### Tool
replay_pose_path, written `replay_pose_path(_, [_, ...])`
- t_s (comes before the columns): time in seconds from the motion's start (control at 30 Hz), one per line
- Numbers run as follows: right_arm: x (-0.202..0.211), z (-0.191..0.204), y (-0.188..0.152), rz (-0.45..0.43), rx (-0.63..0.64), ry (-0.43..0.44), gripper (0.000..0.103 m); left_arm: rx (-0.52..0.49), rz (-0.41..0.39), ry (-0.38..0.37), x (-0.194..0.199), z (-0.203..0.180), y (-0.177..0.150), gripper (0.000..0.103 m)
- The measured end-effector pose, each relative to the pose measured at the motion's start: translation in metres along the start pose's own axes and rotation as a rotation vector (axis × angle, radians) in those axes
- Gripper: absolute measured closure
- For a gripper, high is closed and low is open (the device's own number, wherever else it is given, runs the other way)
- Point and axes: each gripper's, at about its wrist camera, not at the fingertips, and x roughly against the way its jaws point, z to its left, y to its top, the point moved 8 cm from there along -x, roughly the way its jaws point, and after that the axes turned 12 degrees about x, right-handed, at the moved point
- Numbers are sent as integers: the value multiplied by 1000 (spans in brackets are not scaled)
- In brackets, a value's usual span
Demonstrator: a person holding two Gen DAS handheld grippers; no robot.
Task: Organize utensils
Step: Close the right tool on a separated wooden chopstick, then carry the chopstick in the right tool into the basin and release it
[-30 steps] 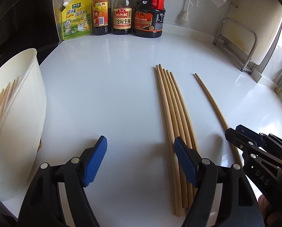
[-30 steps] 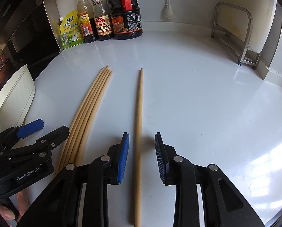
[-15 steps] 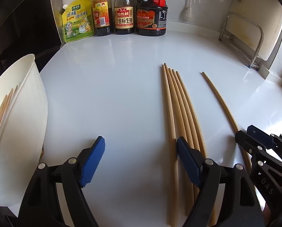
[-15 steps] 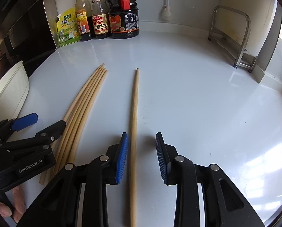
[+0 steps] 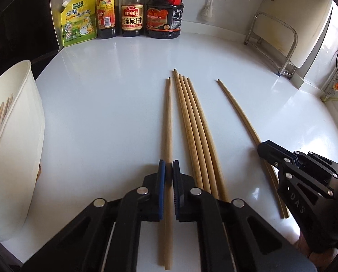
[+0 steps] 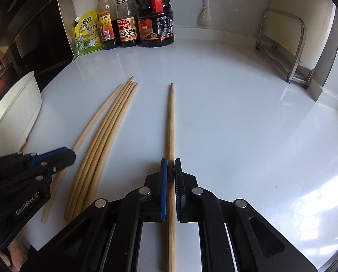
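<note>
Both tilted down over counter. Left gripper (image 5: 169,170) clamped on a chopstick (image 5: 168,122); right gripper (image 6: 170,168) clamped on another chopstick (image 6: 171,117).

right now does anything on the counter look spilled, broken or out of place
Nothing spilled or broken. Loose chopsticks lie on the counter rather than in the white bin; the left gripper and right gripper are each shut on one.

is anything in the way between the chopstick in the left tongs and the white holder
Nothing visible. The left tongs are shut on a single wooden chopstick, and only bare white countertop lies between it and the white plastic holder to the left.
</note>
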Motion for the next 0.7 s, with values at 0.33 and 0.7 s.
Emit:
replay_pose_path(0.33, [25,23,2,-49,-51,92,97,48,-48,-66,55,19,-7,96])
replay_pose_path(0.7, [66,65,20,-161,-62,90,97,66,-193,-80,115,52,10,96])
